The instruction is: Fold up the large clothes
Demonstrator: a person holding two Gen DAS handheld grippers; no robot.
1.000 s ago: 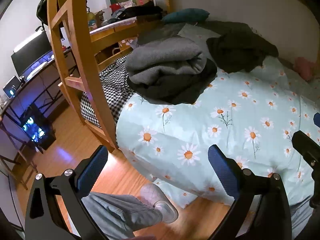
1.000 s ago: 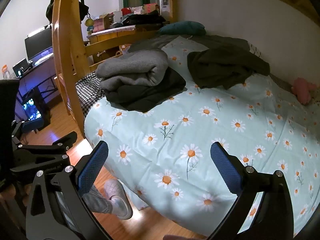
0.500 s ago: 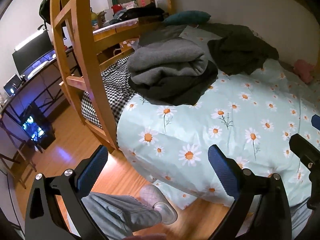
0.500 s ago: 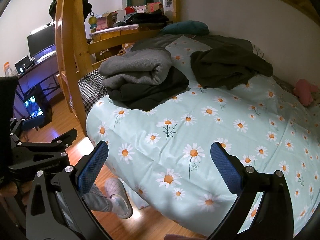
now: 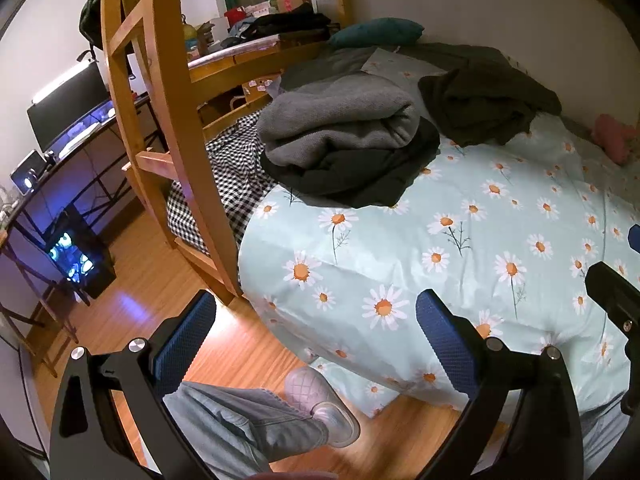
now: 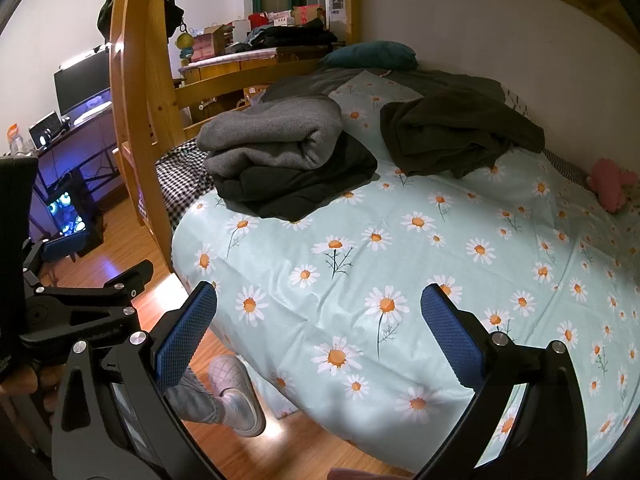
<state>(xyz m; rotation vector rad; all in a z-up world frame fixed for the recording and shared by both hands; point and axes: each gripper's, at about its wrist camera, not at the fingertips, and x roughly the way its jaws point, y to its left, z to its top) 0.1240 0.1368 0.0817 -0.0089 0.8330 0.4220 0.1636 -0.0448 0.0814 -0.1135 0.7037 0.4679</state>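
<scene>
A folded grey garment (image 5: 340, 124) (image 6: 272, 136) lies on top of a folded black garment (image 5: 360, 172) (image 6: 296, 184) near the bed's left edge. A crumpled dark green garment (image 5: 488, 104) (image 6: 456, 136) lies farther back by the wall. My left gripper (image 5: 316, 332) is open and empty, held over the bed's near edge and the floor. My right gripper (image 6: 320, 320) is open and empty, above the daisy-print bedcover (image 6: 400, 248). The left gripper also shows at the left of the right wrist view (image 6: 80, 304).
A wooden bunk ladder and frame (image 5: 160, 100) stand left of the bed. A checked sheet (image 5: 232, 168) hangs beside it. A teal pillow (image 6: 372, 54) and a pink toy (image 6: 612, 184) lie by the wall. A desk with a monitor (image 5: 68, 112) stands left. My shoe (image 5: 324, 408) is on the wood floor.
Both grippers have drifted slightly, so the clothes sit a little lower and nearer in view. Both stay open and empty.
</scene>
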